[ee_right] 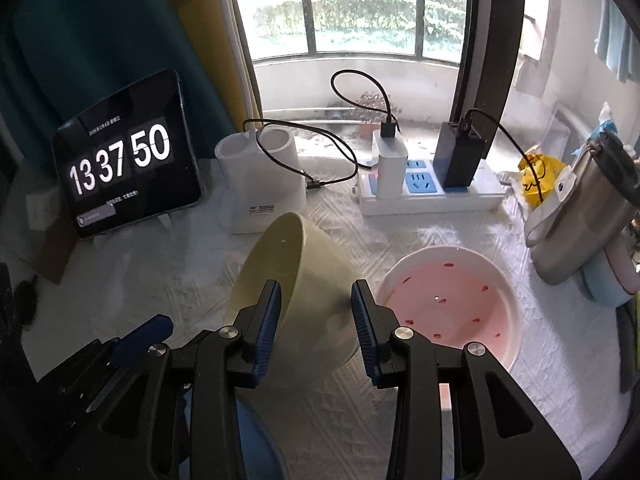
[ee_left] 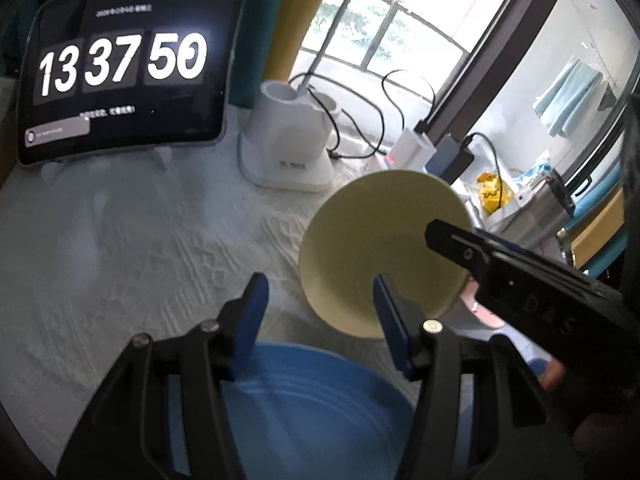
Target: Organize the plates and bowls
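Note:
A pale yellow bowl hangs tilted above the white cloth, its mouth turned left. My right gripper is shut on the yellow bowl; in the left wrist view one finger of the right gripper lies inside it. A blue bowl sits low, under my left gripper, which stands open with no pad touching anything. The right wrist view shows the left gripper at lower left beside the blue bowl. A pink bowl with holes rests on the cloth to the right.
At the back stand a tablet clock, a white holder and a power strip with chargers and cables. A steel flask and a yellow bag crowd the right edge. A window lies behind.

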